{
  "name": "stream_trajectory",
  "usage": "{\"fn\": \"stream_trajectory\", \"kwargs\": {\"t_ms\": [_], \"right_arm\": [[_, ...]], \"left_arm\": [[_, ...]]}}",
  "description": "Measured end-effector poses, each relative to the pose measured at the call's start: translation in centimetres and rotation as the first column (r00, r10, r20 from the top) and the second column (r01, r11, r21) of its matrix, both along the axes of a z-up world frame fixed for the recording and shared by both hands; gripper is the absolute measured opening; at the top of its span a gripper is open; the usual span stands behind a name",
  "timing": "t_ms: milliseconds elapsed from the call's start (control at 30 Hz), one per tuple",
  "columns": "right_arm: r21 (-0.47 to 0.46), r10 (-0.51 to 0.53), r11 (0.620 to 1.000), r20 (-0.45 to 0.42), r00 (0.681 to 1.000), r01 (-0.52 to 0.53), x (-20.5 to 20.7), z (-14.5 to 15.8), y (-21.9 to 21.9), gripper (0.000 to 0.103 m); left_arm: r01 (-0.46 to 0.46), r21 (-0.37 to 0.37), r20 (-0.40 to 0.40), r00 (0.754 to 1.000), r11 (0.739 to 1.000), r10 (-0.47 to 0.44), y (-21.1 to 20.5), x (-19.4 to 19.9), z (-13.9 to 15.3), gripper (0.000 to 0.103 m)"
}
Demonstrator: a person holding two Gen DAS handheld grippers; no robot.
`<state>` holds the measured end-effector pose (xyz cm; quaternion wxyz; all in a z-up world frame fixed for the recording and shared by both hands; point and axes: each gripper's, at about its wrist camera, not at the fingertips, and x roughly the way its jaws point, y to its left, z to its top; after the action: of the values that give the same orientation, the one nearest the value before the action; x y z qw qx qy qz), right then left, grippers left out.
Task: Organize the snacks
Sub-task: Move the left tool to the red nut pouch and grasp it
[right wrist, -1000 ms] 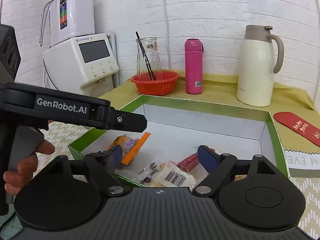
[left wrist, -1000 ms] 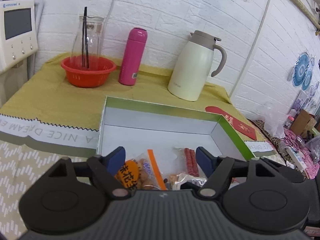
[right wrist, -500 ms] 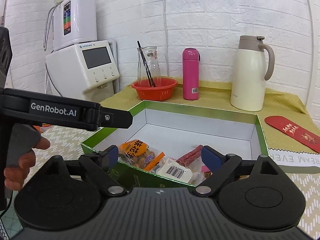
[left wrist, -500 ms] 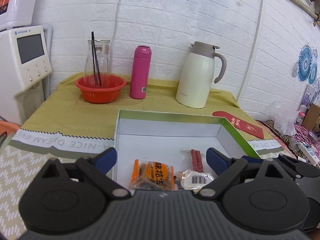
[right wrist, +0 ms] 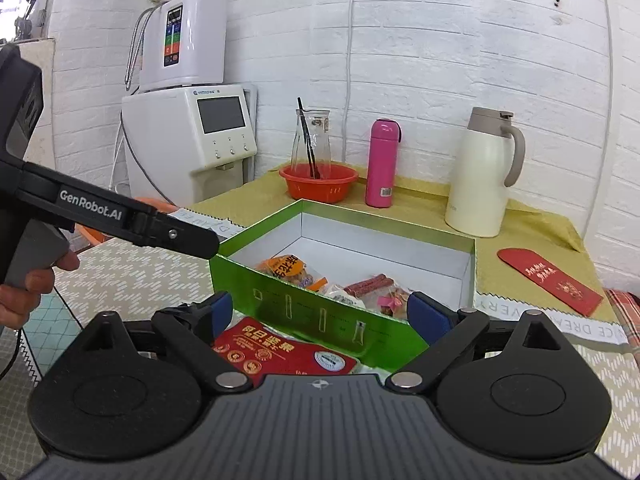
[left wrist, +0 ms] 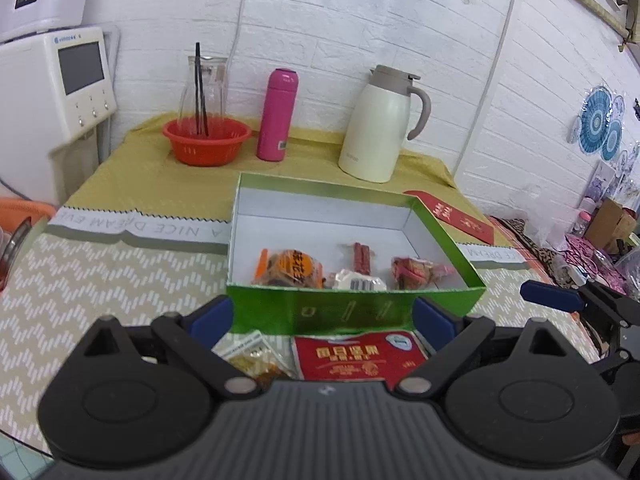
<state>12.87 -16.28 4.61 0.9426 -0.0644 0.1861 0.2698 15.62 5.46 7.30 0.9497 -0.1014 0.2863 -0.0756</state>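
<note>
Green box (left wrist: 352, 312), open-topped, stood on the patterned tablecloth (left wrist: 100, 276); inside lay an orange snack pack (left wrist: 292, 268), sausage sticks (left wrist: 360, 254), a white barcoded pack (left wrist: 360, 282) and a pink-red pack (left wrist: 416, 272). Red packet (left wrist: 356, 360) lay outside, just before the near wall. Left gripper (left wrist: 323, 322) and right gripper (right wrist: 320, 312): jaws apart, nothing held; the left's had just been opening

The table (left wrist: 112, 272) carries a green box (left wrist: 356, 308), thermos (left wrist: 277, 116) and jug (left wrist: 380, 128).
</note>
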Motion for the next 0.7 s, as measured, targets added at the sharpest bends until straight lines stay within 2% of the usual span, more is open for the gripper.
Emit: {"fn": "stream_trajectory", "kwargs": {"t_ms": [233, 300, 433, 533, 700], "right_arm": [[0.076, 0.026, 0.997, -0.131, 0.991, -0.017, -2.2, -1.9, -2.1, 0.103], [0.079, 0.035, 0.997, -0.172, 0.985, -0.022, -2.4, -2.8, -2.0, 0.103], [0.106, 0.019, 0.994, -0.222, 0.975, 0.005, -2.2, -4.3, -1.8, 0.096], [0.161, 0.009, 0.986, -0.269, 0.963, 0.036, -1.5, -4.9, -1.9, 0.093], [0.233, -0.009, 0.968, -0.339, 0.941, 0.093, -0.2, -5.6, -1.8, 0.091]], "left_arm": [[0.077, -0.078, -0.067, 0.994, 0.994, -0.083, -0.3, -1.5, -2.1, 0.094], [0.089, -0.073, -0.081, 0.992, 0.993, -0.095, -0.5, -1.3, -2.6, 0.094], [0.103, -0.053, -0.099, 0.989, 0.993, -0.108, -0.8, -0.6, -3.5, 0.094], [0.098, -0.043, -0.117, 0.988, 0.994, -0.103, -0.8, 0.6, -4.3, 0.093], [0.055, -0.086, -0.195, 0.978, 0.995, -0.070, 0.0, 3.6, -6.3, 0.091]]}}
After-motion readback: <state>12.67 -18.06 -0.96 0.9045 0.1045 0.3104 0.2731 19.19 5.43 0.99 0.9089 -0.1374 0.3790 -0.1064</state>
